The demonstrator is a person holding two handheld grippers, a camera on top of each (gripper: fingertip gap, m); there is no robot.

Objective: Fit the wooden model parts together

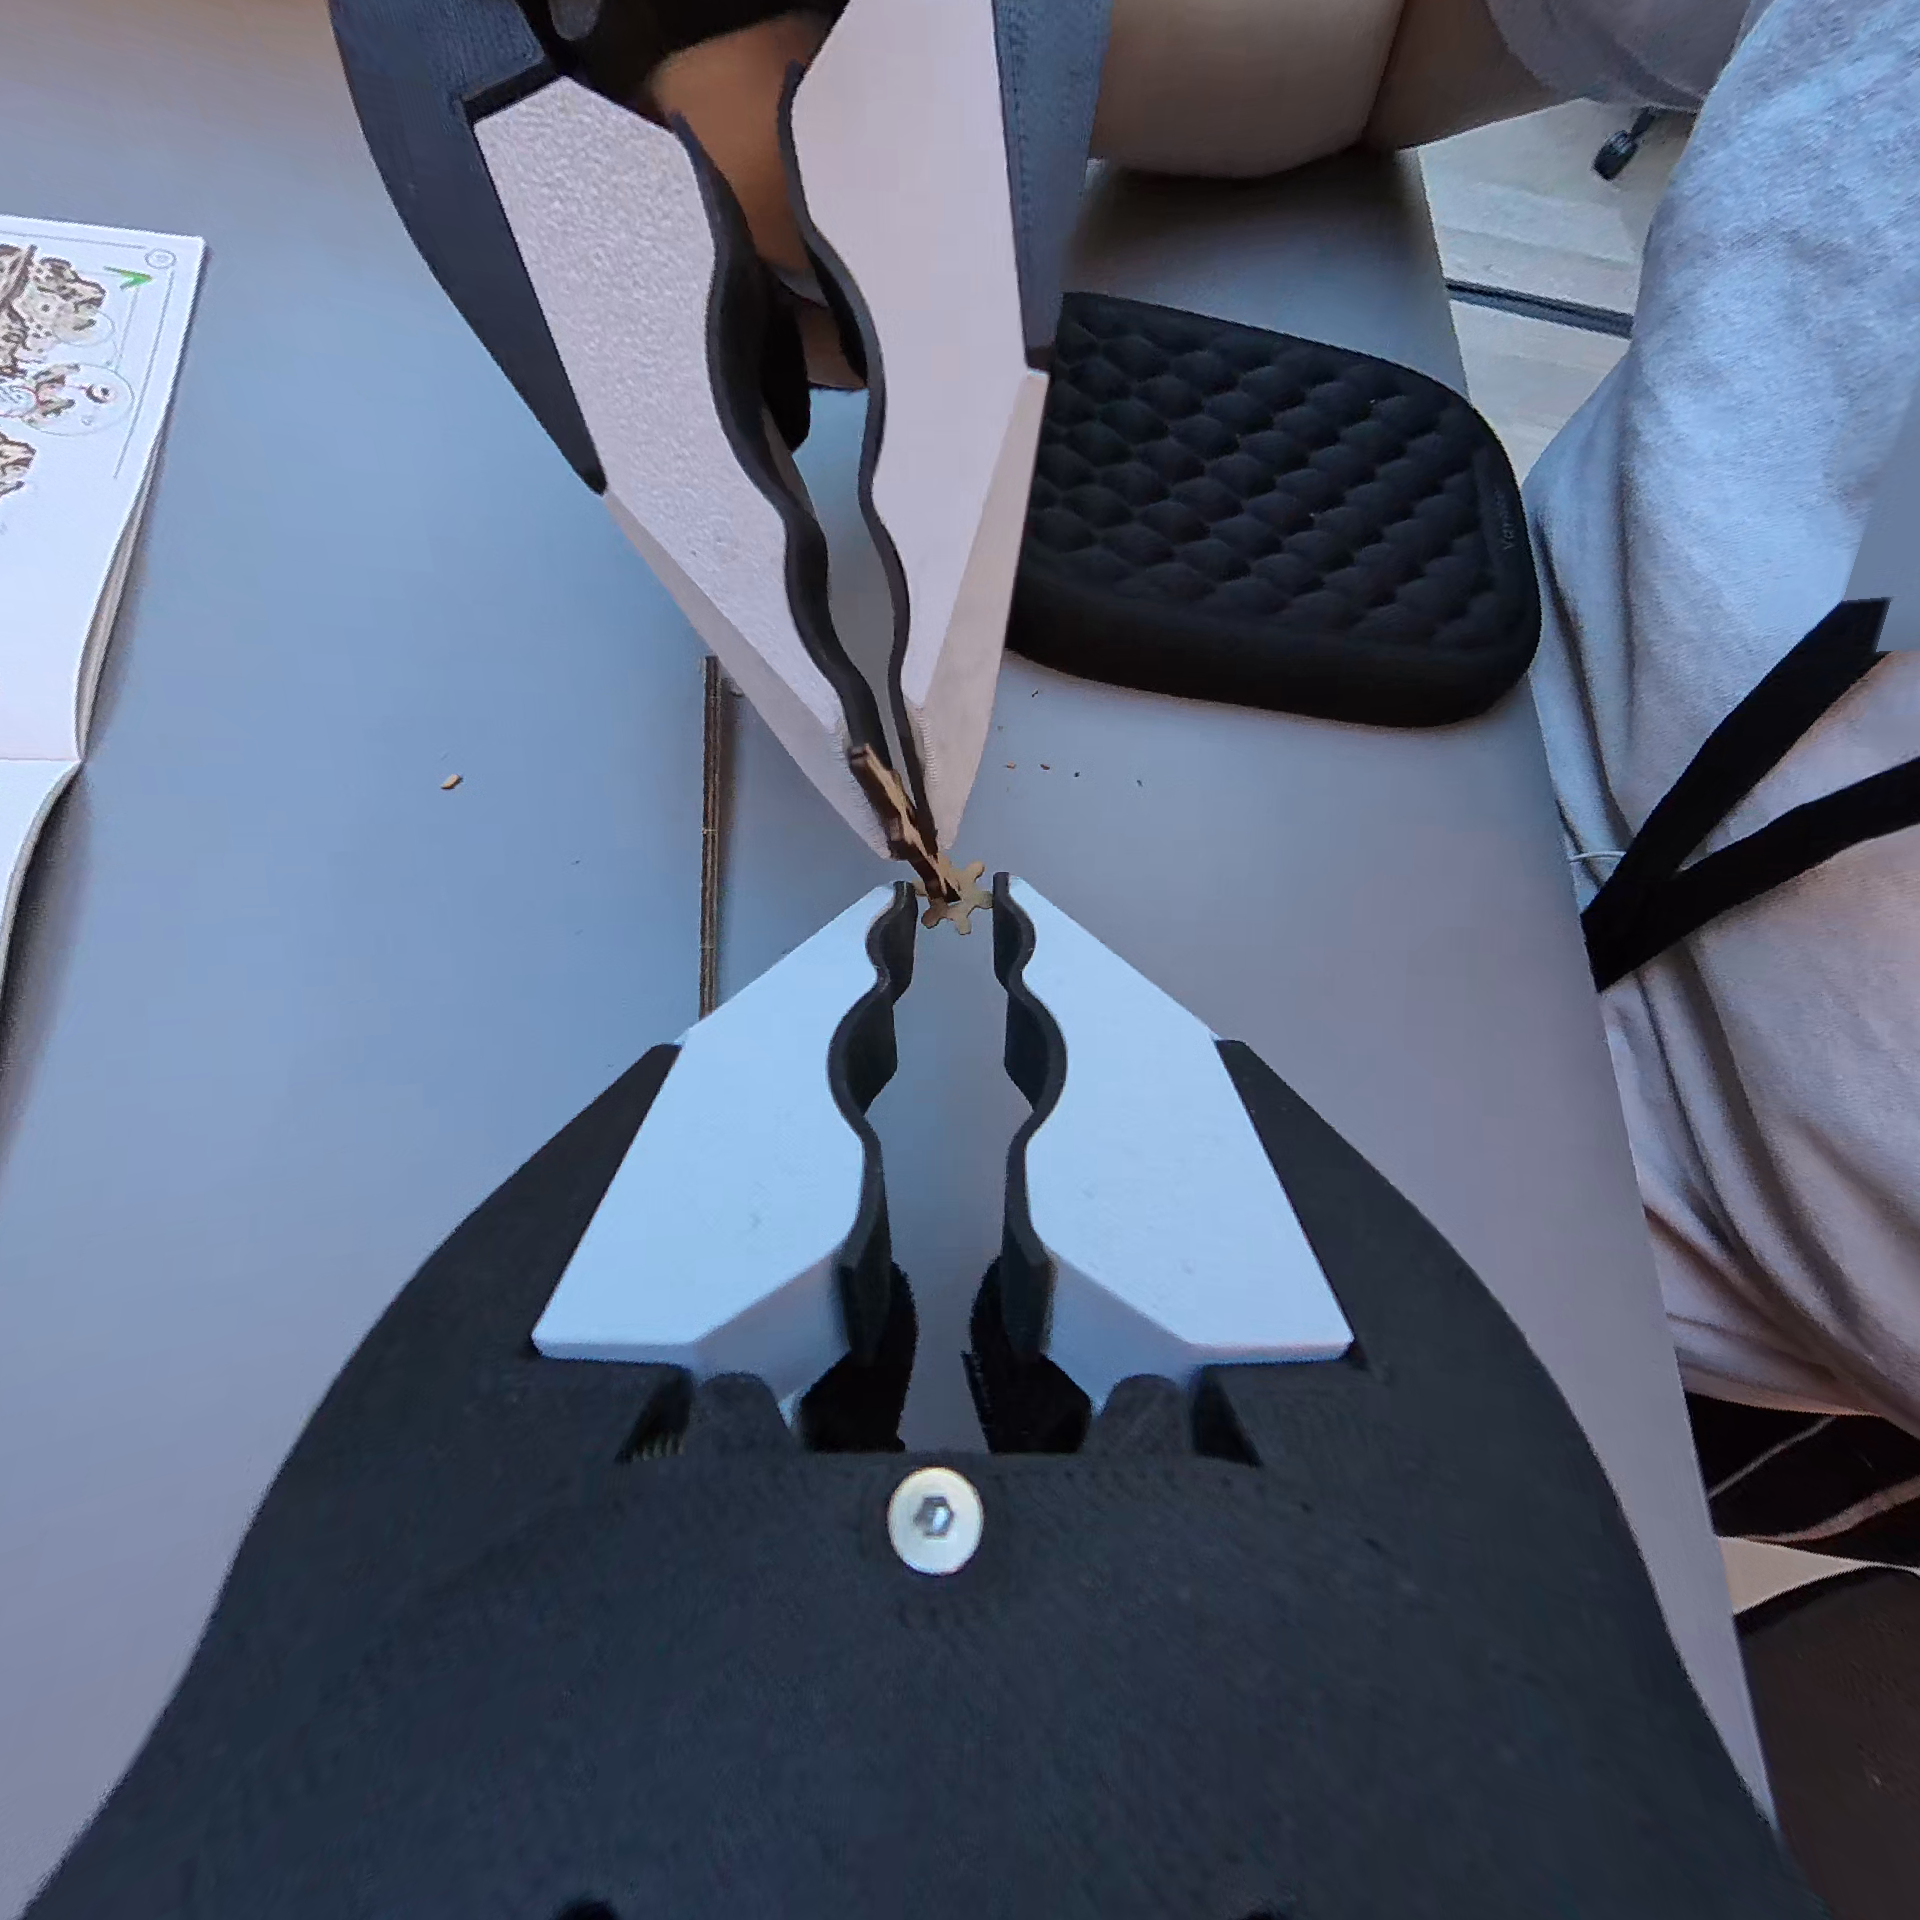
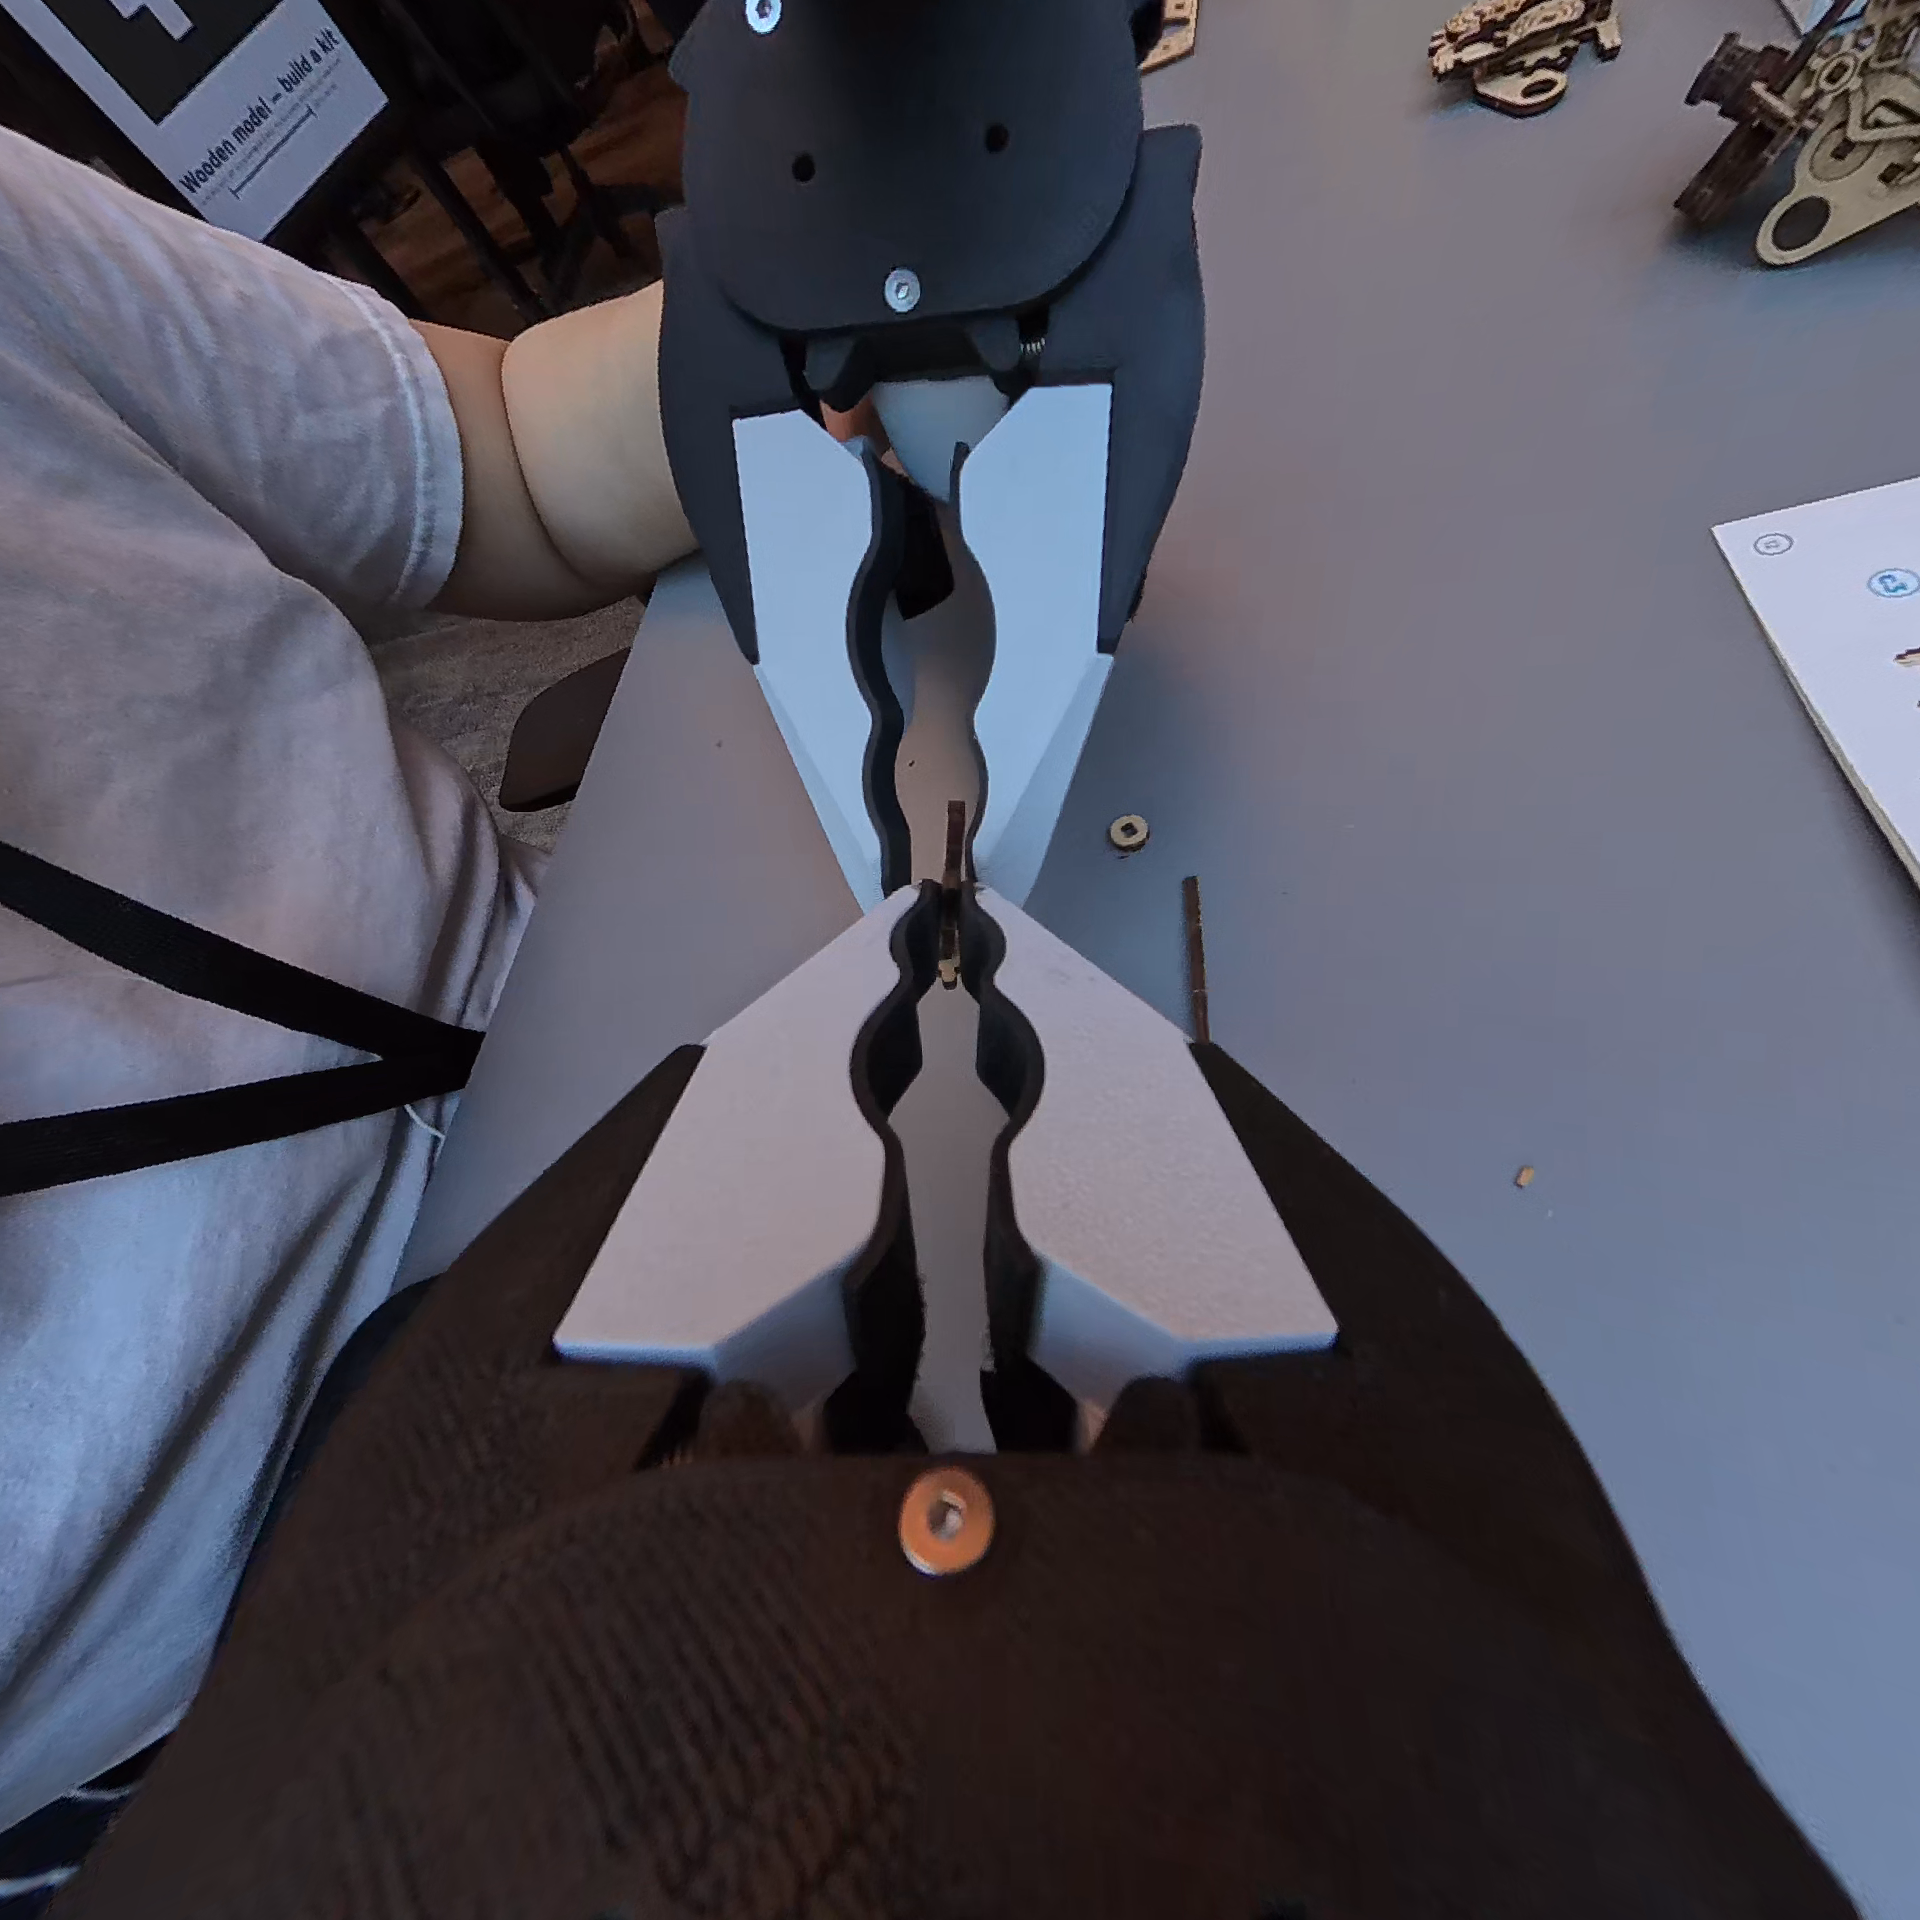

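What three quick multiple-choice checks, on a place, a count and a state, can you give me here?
1. Black quilted pad lies: A on the table; B on the booklet; C in a gripper.
2. Wooden washers beside the grippers: A none; B one; C three.
3. Right gripper: A open; B shut on the pad; C shut on the notched stick.
A: the pad rests on bare table. B: a single washer shows. C: its tips pinch the stick.
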